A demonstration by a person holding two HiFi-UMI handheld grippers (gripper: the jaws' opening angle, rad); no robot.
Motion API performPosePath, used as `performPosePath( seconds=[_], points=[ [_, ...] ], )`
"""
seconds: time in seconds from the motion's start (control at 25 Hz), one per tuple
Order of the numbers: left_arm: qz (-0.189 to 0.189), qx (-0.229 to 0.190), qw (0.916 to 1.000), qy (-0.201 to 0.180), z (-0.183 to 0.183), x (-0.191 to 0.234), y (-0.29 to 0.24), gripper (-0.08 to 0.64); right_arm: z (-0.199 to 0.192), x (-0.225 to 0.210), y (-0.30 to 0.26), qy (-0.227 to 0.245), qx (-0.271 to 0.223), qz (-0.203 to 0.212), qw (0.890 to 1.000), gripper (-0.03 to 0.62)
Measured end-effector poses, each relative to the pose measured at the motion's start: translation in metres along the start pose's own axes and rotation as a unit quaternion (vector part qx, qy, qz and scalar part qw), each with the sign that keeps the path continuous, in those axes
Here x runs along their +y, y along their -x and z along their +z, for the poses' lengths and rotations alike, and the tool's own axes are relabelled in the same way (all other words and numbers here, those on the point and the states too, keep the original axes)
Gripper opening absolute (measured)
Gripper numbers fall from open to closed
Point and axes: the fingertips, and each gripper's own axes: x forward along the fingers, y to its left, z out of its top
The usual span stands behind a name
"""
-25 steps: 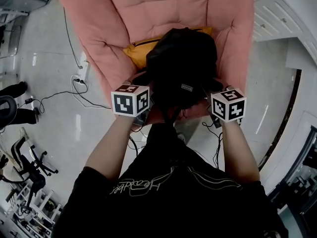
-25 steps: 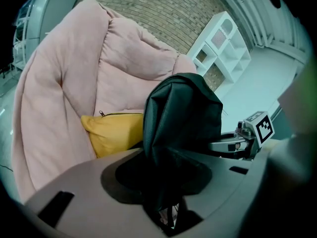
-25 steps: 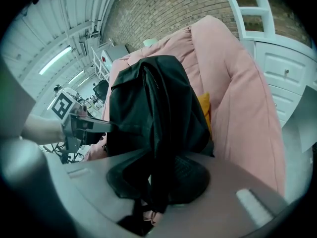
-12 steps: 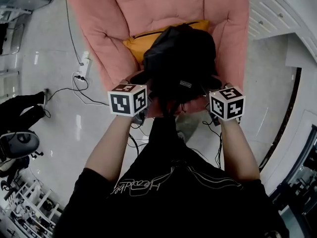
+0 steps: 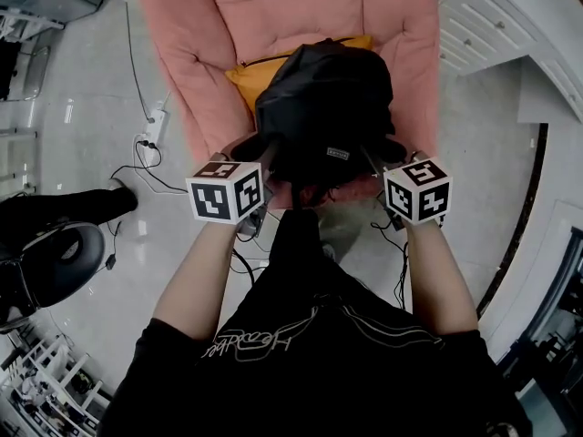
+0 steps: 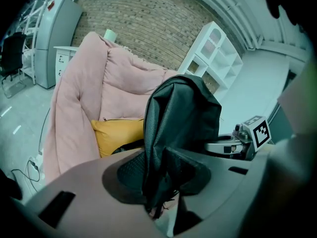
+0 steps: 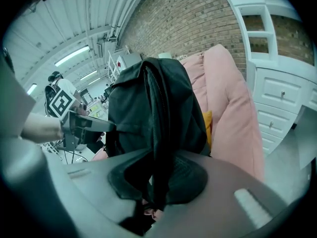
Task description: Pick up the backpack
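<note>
The black backpack (image 5: 323,107) hangs upright just above the front of the pink armchair (image 5: 273,7). My left gripper (image 5: 261,151) is shut on a fold of the bag's fabric at its left side, and the same fold is pinched between the pads in the left gripper view (image 6: 159,180). My right gripper (image 5: 389,153) is shut on the fabric at the bag's right side, where a dark fold runs down between the pads (image 7: 156,185). The backpack (image 6: 178,113) (image 7: 148,103) fills the middle of both gripper views. Each view shows the opposite gripper beyond the bag.
A yellow cushion (image 5: 255,71) lies on the seat behind the bag. A power strip (image 5: 155,126) and cables lie on the floor at the left. A dark office chair (image 5: 46,267) and a person's shoe (image 5: 82,209) are at far left. White cabinets (image 5: 492,16) stand right.
Both grippers have risen with the backpack, lifting it off the seat front. At the left a person's foot and a dark chair have come further into view.
</note>
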Motion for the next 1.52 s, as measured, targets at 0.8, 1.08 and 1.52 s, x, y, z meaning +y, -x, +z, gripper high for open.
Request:
performPosePath(
  seconds=[0.8,1.08,1.52],
  points=[
    [0.002,-0.103,0.9938,-0.042,0.001,-0.092,0.136,0.115,0.03,0.076,0.132,0.059,-0.086,0.027,0.994,0.055],
    [-0.008,-0.148,0.9871,-0.061,0.0,-0.137,0.199,0.11,0.034,0.11,0.192,0.054,-0.119,0.046,0.99,0.055],
    [-0.023,-0.2,0.9759,-0.085,-0.002,-0.194,0.272,0.107,0.044,0.154,0.28,0.078,-0.17,0.047,0.981,0.054]
  ],
)
